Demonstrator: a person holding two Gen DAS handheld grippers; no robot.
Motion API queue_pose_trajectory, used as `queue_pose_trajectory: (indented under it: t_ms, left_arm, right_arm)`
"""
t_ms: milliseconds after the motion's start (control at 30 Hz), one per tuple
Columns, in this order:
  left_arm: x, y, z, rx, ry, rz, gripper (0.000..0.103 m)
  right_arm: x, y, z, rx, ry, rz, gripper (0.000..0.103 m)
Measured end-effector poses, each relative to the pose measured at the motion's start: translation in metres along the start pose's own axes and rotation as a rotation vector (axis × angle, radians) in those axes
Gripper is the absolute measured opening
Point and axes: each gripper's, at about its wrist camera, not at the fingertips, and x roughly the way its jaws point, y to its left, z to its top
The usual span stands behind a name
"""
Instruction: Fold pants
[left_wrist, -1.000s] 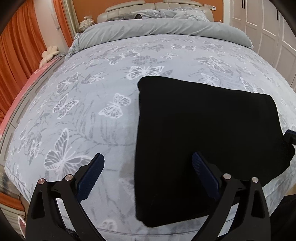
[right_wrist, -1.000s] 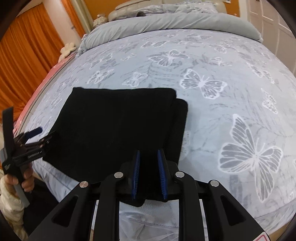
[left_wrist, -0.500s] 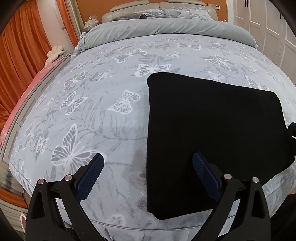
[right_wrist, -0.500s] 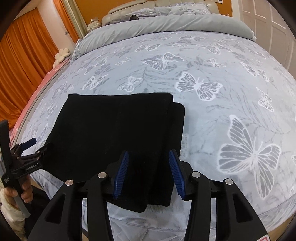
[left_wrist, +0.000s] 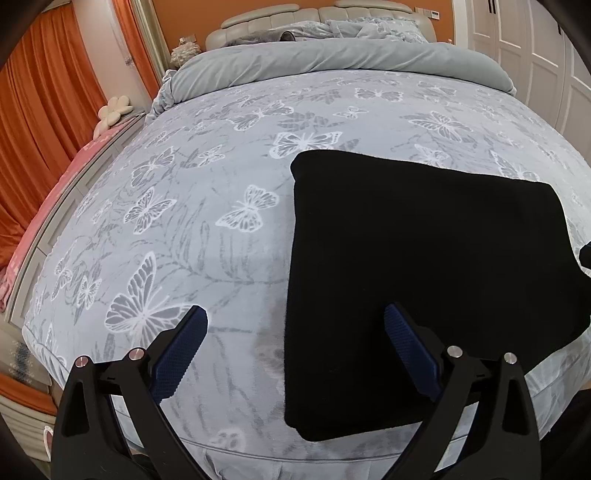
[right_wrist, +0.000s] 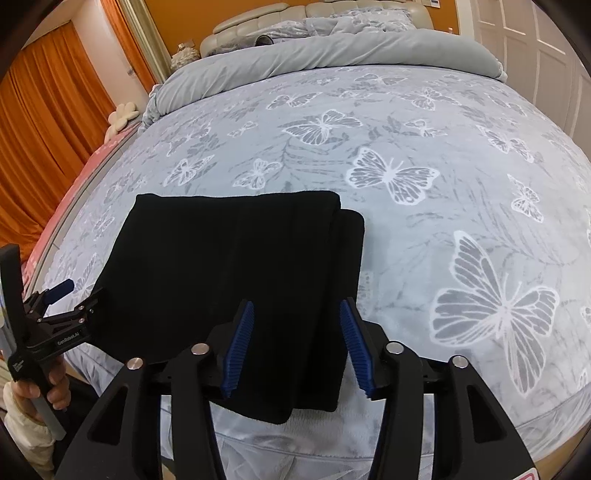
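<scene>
The black pants (left_wrist: 424, 266) lie folded into a flat rectangle near the foot edge of the bed, also in the right wrist view (right_wrist: 236, 266), where a lower layer sticks out along the right side. My left gripper (left_wrist: 295, 314) is open and empty, just off the folded pants' left near corner. It also shows at the left of the right wrist view (right_wrist: 70, 299). My right gripper (right_wrist: 297, 306) is open and empty, its jaws apart over the pants' right near edge. A dark bit of it shows at the right edge of the left wrist view (left_wrist: 585, 254).
The bed (left_wrist: 221, 177) has a grey cover with white butterflies. A rolled grey duvet (left_wrist: 332, 59) and a padded headboard (left_wrist: 314, 14) lie at the far end. Orange curtains (left_wrist: 44, 110) hang on the left, white wardrobe doors (left_wrist: 535, 48) on the right.
My right gripper went from shut to open, its jaws now wide apart over the pants' edge. My left gripper stayed open and shifted a little left of the pants.
</scene>
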Motion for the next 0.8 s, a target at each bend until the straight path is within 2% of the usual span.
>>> queue_pose_trajectory:
  t_ms: [233, 333, 467, 533, 600, 667, 733, 800]
  left_arm:
    - [0.000, -0.004, 0.001, 0.001, 0.004, -0.002, 0.095]
    - [0.001, -0.004, 0.000, -0.004, 0.009, -0.011, 0.095]
    - [0.001, -0.005, -0.003, -0.007, 0.022, -0.047, 0.095]
    - [0.002, -0.005, -0.004, -0.010, 0.041, -0.100, 0.095]
    - [0.007, 0.000, -0.006, -0.041, 0.091, -0.198, 0.095]
    - [0.015, 0.005, -0.007, -0.074, 0.132, -0.236, 0.095]
    - [0.025, 0.009, -0.009, -0.101, 0.177, -0.264, 0.095]
    - [0.034, 0.016, -0.012, -0.150, 0.229, -0.328, 0.094]
  right_arm:
    - [0.001, 0.001, -0.001, -0.002, 0.012, 0.005, 0.052]
    - [0.003, 0.000, -0.002, 0.017, 0.026, 0.028, 0.060]
    - [0.005, -0.002, -0.003, 0.046, 0.042, 0.054, 0.060]
    - [0.004, -0.003, -0.003, 0.050, 0.043, 0.053, 0.061]
    - [0.004, -0.004, -0.003, 0.054, 0.046, 0.059, 0.061]
    - [0.008, -0.006, -0.003, 0.055, 0.063, 0.061, 0.061]
    - [0.018, -0.005, -0.006, 0.057, 0.119, 0.072, 0.063]
    - [0.020, 0.002, -0.010, 0.026, 0.121, 0.049, 0.063]
